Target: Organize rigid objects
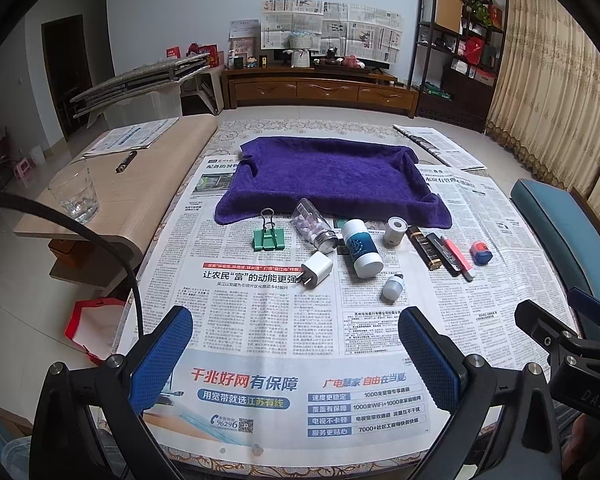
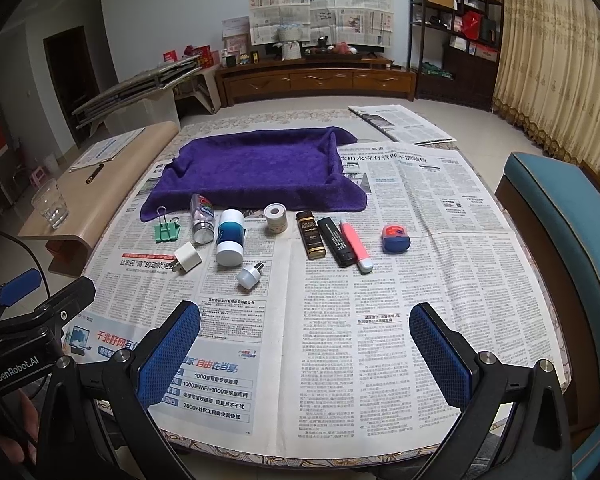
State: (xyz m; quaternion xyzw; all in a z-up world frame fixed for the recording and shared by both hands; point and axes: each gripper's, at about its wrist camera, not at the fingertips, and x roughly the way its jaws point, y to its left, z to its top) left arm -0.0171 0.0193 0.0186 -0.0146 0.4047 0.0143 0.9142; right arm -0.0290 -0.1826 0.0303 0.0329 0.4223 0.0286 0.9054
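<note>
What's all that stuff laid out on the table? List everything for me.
towel: 1, purple, far middle of the table, over a tray shape
newspaper: several sheets, covering the table
binder clip: 1, green, left end of the row
pill bottle: 1, clear with silver cap, lying beside the clip
tub: 1, white and blue, on its side
charger plug: 1, white, nearer than the clip
small bulb: 1, white, nearest item
tape roll: 1, white
box: 1, dark brown
black stick: 1
pink pen: 1
small jar: 1, red and blue, right end
drinking glass: 1, clear, side bench
left gripper: open, blue pads
right gripper: open, blue pads
</note>
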